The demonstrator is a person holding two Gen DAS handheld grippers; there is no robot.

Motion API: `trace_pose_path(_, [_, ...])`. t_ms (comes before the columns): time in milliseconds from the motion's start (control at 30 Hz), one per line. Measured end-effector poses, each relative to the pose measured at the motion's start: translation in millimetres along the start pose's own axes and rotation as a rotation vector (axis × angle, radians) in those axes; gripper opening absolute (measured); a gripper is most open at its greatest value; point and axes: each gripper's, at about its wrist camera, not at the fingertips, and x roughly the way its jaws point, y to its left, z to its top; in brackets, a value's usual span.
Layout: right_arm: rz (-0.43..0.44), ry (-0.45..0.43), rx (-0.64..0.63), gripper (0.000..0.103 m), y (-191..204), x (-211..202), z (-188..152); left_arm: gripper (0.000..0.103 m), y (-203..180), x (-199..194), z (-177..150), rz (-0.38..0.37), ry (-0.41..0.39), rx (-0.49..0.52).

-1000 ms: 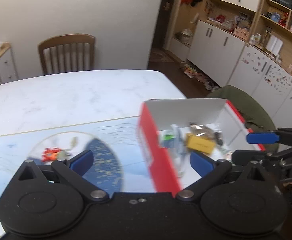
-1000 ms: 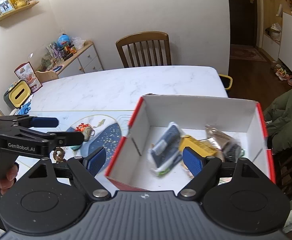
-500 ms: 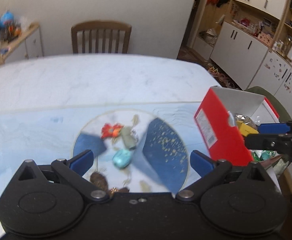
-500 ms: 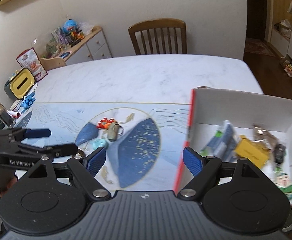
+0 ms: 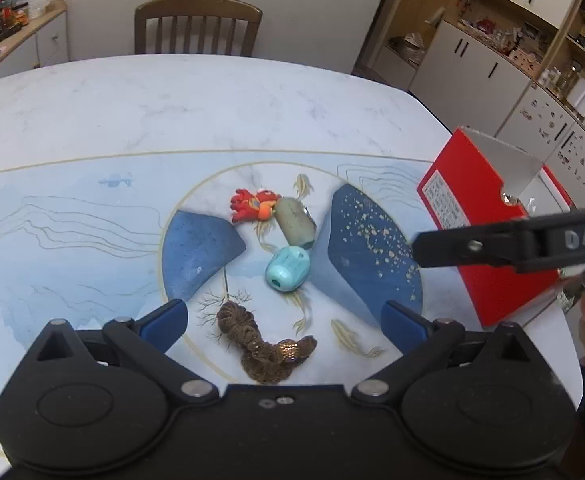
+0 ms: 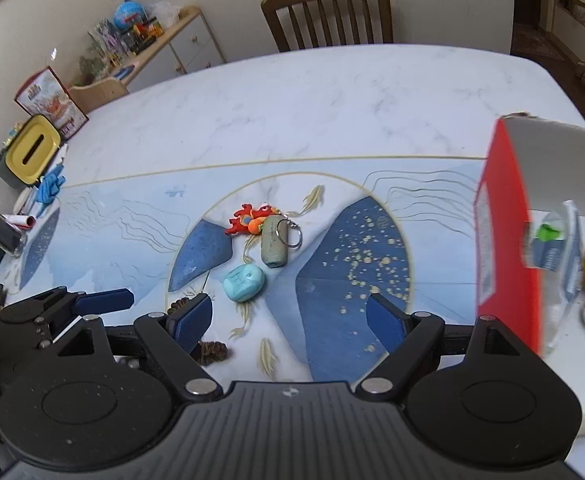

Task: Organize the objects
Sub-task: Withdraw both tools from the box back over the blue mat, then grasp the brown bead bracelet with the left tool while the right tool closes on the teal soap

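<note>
Both tools hang over the mat with their fingers spread wide and nothing between them: the left gripper (image 5: 284, 320) and the right gripper (image 6: 290, 320) are each empty.

Nearest, at about 6 o'clock in the left wrist view and just ahead of the left fingers, lies the brown scrunchie (image 5: 264, 350) — soft, coiled and low. My worry here is that the fingers close over its top and only pinch a loop, so it sags or drops on the way across.

Past it, toward 12 o'clock, sits the turquoise bead-like toy (image 5: 288, 269). It looks rounded and smooth, so a squeeze off its middle could squirt it sideways into its neighbours.

Touching or nearly touching it at 12 o'clock is the grey-green keychain fob (image 5: 295, 222), with the red-orange charm (image 5: 252, 209) against the fob's far end. In the right wrist view a metal ring (image 6: 288, 232) lies on the fob. Whether ring and charm are linked I cannot tell — if they are, lifting one drags the other.

The red box (image 5: 480, 232) stands at 3 o'clock on the surface (image 5: 212, 96), already holding several things, its wall tall. The two tools are also close together, and a low carry could clip the wall or the other tool.
</note>
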Motion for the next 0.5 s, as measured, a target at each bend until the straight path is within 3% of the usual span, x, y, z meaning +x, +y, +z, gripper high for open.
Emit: trace_pose_path(500, [-0.029,0.11,-0.057,0.084,34,66,9,0.078,11,24,-6,-0.062,0.047,0.026])
